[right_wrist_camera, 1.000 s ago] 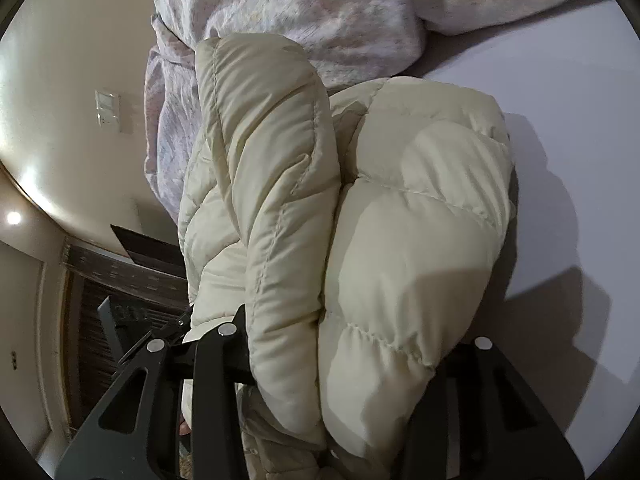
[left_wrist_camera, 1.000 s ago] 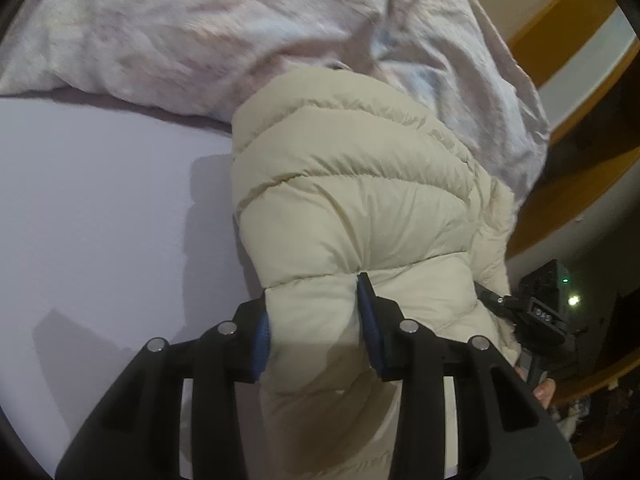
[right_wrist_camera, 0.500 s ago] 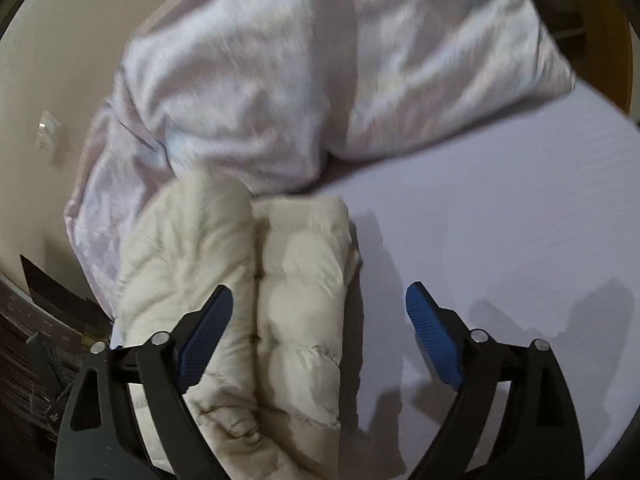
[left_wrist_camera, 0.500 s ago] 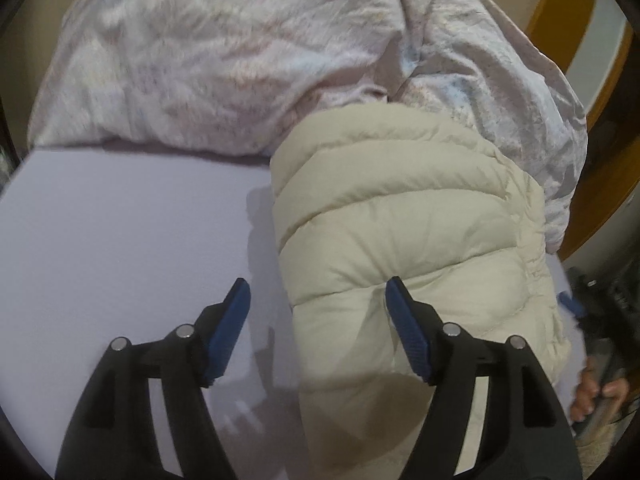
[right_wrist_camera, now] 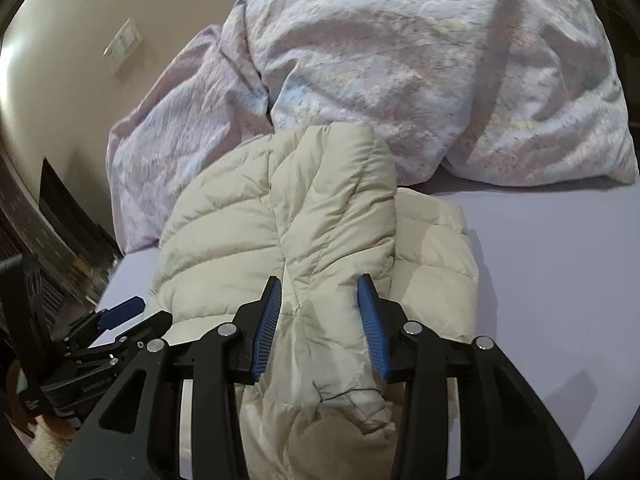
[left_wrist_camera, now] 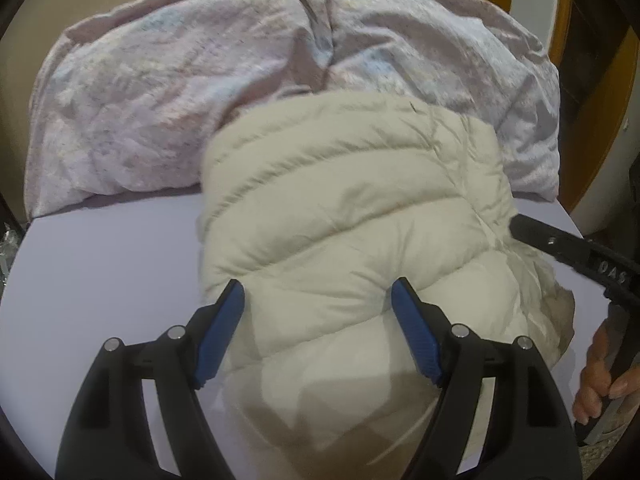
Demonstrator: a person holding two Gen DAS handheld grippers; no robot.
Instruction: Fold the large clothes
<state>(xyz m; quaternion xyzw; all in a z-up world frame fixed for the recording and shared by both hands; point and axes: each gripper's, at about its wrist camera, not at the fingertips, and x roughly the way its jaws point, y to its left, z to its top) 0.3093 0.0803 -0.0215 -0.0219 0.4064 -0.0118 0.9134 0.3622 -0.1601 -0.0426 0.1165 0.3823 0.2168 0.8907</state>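
A second ago my left gripper pinched the cream quilted puffer jacket; now its fingers are spread wide, released, straddling the near fold. My right gripper has closed in around the folded sleeve at twelve o'clock, not yet clenched. The jacket lies bundled on the lilac bed sheet, against the crumpled duvet. I judge the fold placed, needing tidying.

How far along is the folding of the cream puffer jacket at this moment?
Mostly done: the cream quilted puffer jacket lies as a compact bundle on the lilac sheet. In hand: the right hand-held gripper brackets a folded layer, seemingly closing; the left hand-held gripper straddles the bundle, open. Left: probably settling that top layer flat.
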